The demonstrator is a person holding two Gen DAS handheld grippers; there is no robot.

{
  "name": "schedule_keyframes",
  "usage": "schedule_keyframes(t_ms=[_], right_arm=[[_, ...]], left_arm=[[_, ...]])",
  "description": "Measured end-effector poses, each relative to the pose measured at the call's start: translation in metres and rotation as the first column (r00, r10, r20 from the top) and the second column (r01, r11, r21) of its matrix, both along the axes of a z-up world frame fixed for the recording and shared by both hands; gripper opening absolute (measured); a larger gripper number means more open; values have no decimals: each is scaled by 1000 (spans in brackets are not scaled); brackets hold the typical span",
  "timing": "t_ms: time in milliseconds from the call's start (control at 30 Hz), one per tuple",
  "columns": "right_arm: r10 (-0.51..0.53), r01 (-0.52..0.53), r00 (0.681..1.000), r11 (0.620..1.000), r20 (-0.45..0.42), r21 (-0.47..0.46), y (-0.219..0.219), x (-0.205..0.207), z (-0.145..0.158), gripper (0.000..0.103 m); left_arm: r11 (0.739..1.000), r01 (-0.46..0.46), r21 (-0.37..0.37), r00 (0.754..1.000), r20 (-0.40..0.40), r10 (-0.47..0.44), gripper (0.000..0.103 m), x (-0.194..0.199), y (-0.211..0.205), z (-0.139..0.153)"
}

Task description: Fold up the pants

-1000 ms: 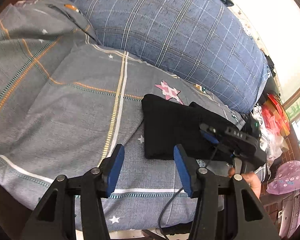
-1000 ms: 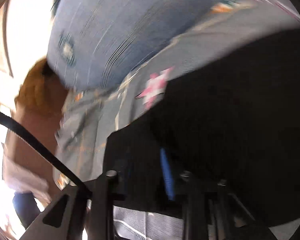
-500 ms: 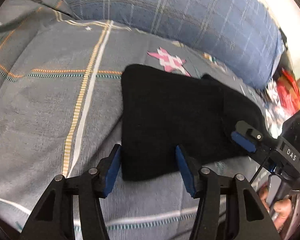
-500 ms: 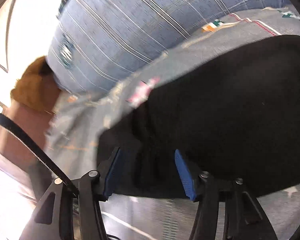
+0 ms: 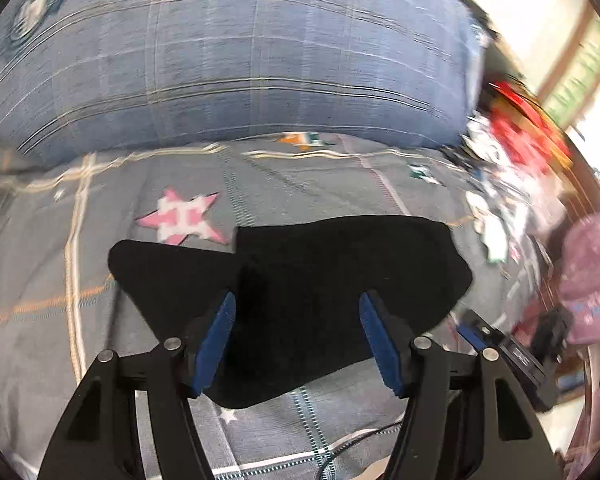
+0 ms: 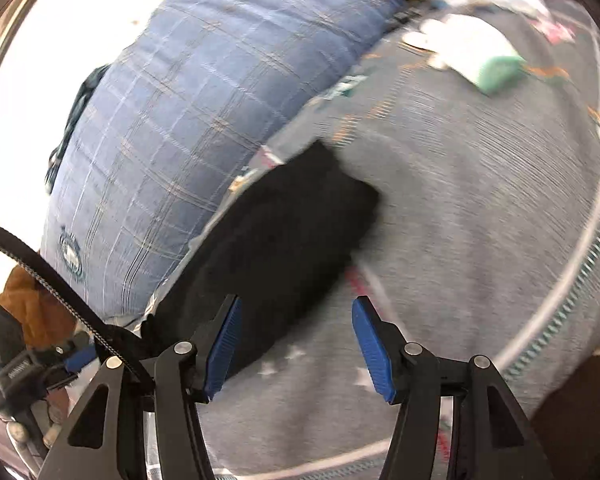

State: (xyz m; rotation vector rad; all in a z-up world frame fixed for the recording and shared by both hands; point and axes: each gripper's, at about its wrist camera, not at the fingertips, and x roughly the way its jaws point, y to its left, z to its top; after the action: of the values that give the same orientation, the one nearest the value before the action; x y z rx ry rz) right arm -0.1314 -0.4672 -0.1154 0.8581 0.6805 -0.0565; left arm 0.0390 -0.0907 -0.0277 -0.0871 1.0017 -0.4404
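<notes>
The black pants (image 5: 300, 280) lie folded in a flat bundle on the grey star-patterned bedsheet (image 5: 44, 264). My left gripper (image 5: 298, 334) is open and empty, its blue pads either side of the bundle's near edge. The pants also show in the right wrist view (image 6: 276, 240), next to the big pillow. My right gripper (image 6: 294, 344) is open and empty, hovering over the bundle's near corner and the sheet. The right gripper's body (image 5: 512, 356) shows at the lower right of the left wrist view. The left gripper's body (image 6: 24, 364) shows at the lower left of the right wrist view.
A large blue plaid pillow (image 5: 228, 52) lies behind the pants. A pink star patch (image 5: 180, 220) is on the sheet just left of them. Cluttered red and white items (image 5: 516, 148) and a pink cloth (image 5: 592, 276) lie at the right. A white-green item (image 6: 480, 56) lies on the far sheet.
Both views have swung and blurred. The left gripper has moved right over the bundle and opened wider. The right gripper has drawn back off the pants and opened wider.
</notes>
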Motion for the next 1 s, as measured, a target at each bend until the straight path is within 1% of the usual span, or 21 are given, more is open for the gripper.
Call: schedule_keyframes(t_ms=[67,167,233,333,367,433,500,533,567,600,633,667,733,833,933,1000], right_arm=[[14,-14,1000,1000,9,5,1,-3,-2,63],[72,-71,997,997,36,-14,12,-1,3,63],[116,-114,992,993,45,-41,20,2,8,65],[128,-127,991,991,44,-42,28,9,5,68],[127,-126,991,991,31,-40,31,11,4,68],[141,-140,990,989,15,-42,39,15,4,69],[179,-177,983,983,45,-55,53,21,17,69],[214,-211,975,976,65,-53,63,25,24,69],[269,-267,959,963,83,-37,76,34,31,70],[322,-321,942,947,92,-26,89,42,35,70],[389,-389,916,921,95,-22,106,54,39,70],[452,-451,888,892,89,-29,125,68,41,70],[522,-518,851,852,51,-77,161,95,40,70],[573,-572,819,810,-32,-129,201,126,26,70],[608,-613,790,777,-81,-144,233,147,18,70],[628,-635,771,750,-101,-184,256,151,14,71]], left_arm=[[998,-62,-15,998,-32,62,63,-2,20,-9],[987,-162,-19,985,-65,160,63,-17,63,-23],[979,-201,-18,973,-119,198,63,-29,91,-37],[968,-245,50,956,-156,250,63,-47,120,-59],[966,-251,57,949,-184,258,63,-54,130,-67],[966,-258,13,943,-216,255,63,-67,146,-73],[963,-271,-12,942,-211,262,63,-79,161,-72],[958,-286,-18,940,-202,276,63,-82,168,-70],[953,-303,-26,936,-198,292,63,-83,170,-69],[946,-322,-39,931,-194,308,63,-83,174,-67],[938,-342,-58,927,-188,326,63,-83,178,-65],[933,-353,-73,924,-183,335,63,-81,178,-64],[930,-355,-96,926,-169,336,63,-82,178,-58],[933,-343,-108,936,-128,329,63,-86,173,-49],[933,-343,-111,938,-92,334,63,-88,172,-40],[932,-343,-121,939,-76,336,63,-91,177,-36]])
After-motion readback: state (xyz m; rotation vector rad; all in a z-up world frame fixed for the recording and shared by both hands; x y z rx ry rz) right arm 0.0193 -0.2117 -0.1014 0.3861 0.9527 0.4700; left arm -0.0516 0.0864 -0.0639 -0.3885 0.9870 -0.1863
